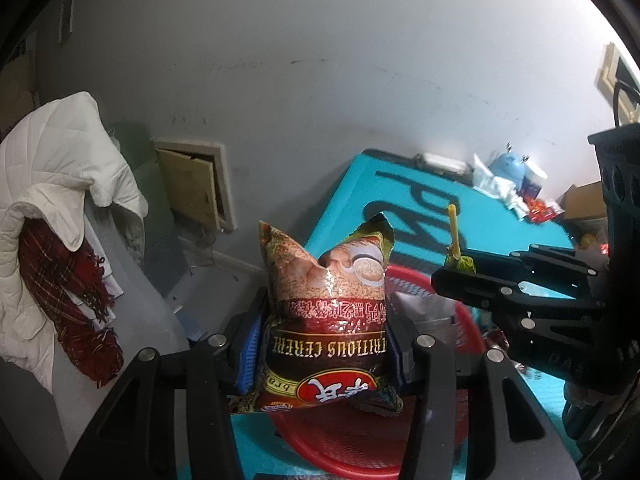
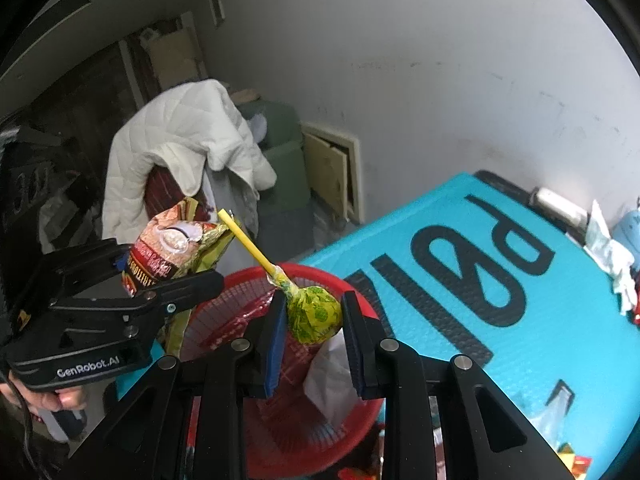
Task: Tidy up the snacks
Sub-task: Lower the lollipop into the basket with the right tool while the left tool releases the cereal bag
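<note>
Holding both claws over the red basket (image 2: pixel 360 292): left claw (image 1: pixel 320 344) clamped on the cereal bag (image 1: pixel 326 312), right claw (image 2: pixel 314 316) on the lollipop (image 2: pixel 314 312); lower each fully inside before releasing.

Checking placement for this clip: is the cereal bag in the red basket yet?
Not yet. The cereal bag is clamped in the left gripper, held above the basket.
</note>
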